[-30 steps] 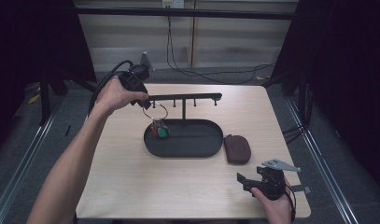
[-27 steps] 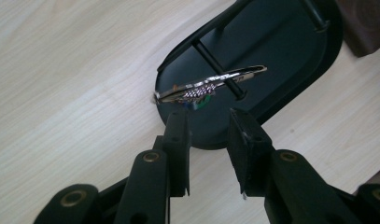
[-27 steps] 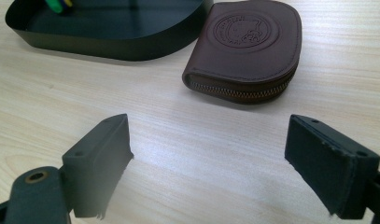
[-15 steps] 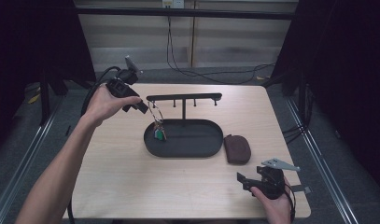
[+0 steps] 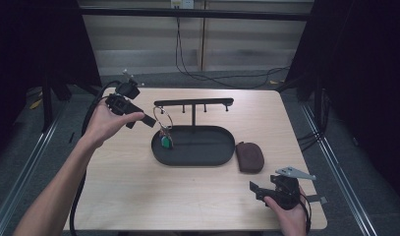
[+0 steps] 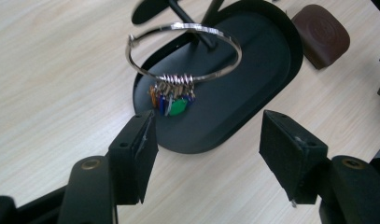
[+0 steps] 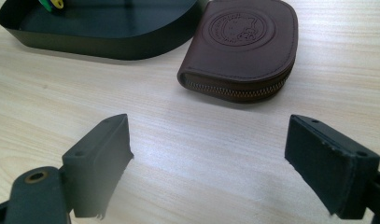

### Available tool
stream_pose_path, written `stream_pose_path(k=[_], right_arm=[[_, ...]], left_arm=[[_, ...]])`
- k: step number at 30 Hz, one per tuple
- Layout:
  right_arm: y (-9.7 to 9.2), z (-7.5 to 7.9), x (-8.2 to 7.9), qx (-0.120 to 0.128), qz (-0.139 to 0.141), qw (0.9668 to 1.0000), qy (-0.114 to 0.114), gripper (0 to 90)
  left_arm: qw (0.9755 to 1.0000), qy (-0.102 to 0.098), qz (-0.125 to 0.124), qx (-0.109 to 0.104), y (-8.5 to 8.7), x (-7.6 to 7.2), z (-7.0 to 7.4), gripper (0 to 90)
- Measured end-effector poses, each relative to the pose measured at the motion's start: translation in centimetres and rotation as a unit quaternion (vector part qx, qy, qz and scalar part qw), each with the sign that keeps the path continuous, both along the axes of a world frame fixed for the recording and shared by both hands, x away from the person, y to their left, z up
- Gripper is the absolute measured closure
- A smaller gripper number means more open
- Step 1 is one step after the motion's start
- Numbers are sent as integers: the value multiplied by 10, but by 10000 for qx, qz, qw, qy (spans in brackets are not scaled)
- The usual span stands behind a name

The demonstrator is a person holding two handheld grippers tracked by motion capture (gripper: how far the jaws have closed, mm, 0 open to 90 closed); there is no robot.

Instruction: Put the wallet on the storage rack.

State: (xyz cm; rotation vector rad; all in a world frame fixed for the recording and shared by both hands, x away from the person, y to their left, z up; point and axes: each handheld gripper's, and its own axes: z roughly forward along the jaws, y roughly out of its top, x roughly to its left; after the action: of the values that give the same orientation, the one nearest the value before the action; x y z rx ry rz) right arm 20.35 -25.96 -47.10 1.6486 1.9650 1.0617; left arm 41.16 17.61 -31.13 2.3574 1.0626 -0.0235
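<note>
A large silver key ring (image 6: 185, 53) with several coloured keys (image 6: 171, 98) hangs from the left end of a black T-shaped rack (image 5: 193, 103). The keys (image 5: 165, 141) dangle over the rack's oval black tray (image 5: 207, 156). My left gripper (image 5: 147, 120) is just left of the ring (image 5: 162, 118) and points at it. Its jaws have just been opening, and in the left gripper view that gripper (image 6: 206, 144) stands open, short of the ring, with nothing between the pads. My right gripper (image 5: 256, 191) rests open near the front right of the table, aimed at a brown zip pouch (image 7: 243, 42).
The brown pouch (image 5: 249, 156) lies on the wooden table (image 5: 119, 191) just right of the tray (image 7: 99, 39). The rack's bar carries further bare pegs (image 5: 205, 107). A black cable (image 5: 87, 128) trails from the left gripper over the table's left edge.
The left gripper has let go of the key ring and drawn back to the left, its jaws opening. The ring now hangs from the rack by itself. The right gripper has stayed put.
</note>
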Motion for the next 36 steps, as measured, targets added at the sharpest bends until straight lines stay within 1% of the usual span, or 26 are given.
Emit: stream_pose_path(k=[4, 6, 8, 9, 10, 12, 13, 15, 17, 19, 21, 22, 23, 24, 25, 28, 30, 31, 32, 35, 36], right_arm=[[0, 1, -1, -16, 5, 10000, -23, 143], [0, 1, -2, -7, -18, 10000, -20, 142], [0, 0, -1, -9, -24, 10000, -7, 142], [0, 0, 0, -13, -30, 10000, 1, 142], [0, 0, 0, -22, -29, 10000, -6, 142], [0, 0, 0, -18, -27, 10000, 2, 142], [0, 0, 0, -20, -27, 10000, 3, 142], [0, 1, -1, -17, -31, 10000, -16, 143], [-1, 1, -1, -16, -33, 10000, -19, 142], [-1, 1, -1, -18, -33, 10000, -20, 143], [-1, 1, -1, -21, -26, 10000, -23, 142], [0, 1, -1, -27, -29, 10000, -17, 143], [0, 1, -1, -21, -30, 10000, -15, 143], [0, 0, 0, -19, -33, 10000, -12, 142], [0, 0, 0, -20, -32, 10000, -8, 142], [0, 0, -1, -23, -26, 10000, -2, 143], [0, 1, -1, -27, -37, 10000, -9, 142], [-1, 1, -1, -17, -31, 10000, -13, 142], [-1, 1, -1, -11, -34, 10000, -15, 142], [-1, 0, 0, -1, -35, 10000, 11, 142], [0, 0, 0, -5, -38, 10000, 11, 143]], left_arm=[[9999, 0, -66, -119, 8, -8, -13, 280], [9999, 40, -37, -156, 13, -11, -20, 253], [9998, -4, -41, -218, 19, -13, -24, 231], [9996, -8, 52, -290, 21, -15, -25, 223], [9994, -45, 70, -329, 23, -17, -26, 210], [9993, -114, 46, -360, 27, -21, -27, 185], [9992, -162, 60, -368, 28, -24, -28, 181], [9990, -182, 87, -393, 30, -29, -30, 181], [9988, -243, 44, -423, 32, -34, -34, 179], [9988, -202, 50, -445, 32, -39, -39, 174], [9984, -230, 18, -524, 34, -44, -45, 172], [9981, -244, 32, -568, 35, -46, -48, 169], [9978, -253, 127, -601, 35, -49, -52, 168], [9983, -283, 121, -502, 36, -50, -55, 167], [9981, -296, 182, -510, 36, -52, -58, 167], [9975, -277, 175, -618, 39, -57, -66, 167], [9966, -361, 245, -693, 41, -63, -68, 167], [9964, -403, 242, -712, 42, -65, -69, 168], [9958, -419, 236, -776, 43, -68, -70, 167], [9952, -512, 218, -802, 46, -75, -75, 167], [9949, -506, 207, -846, 47, -78, -77, 167]])
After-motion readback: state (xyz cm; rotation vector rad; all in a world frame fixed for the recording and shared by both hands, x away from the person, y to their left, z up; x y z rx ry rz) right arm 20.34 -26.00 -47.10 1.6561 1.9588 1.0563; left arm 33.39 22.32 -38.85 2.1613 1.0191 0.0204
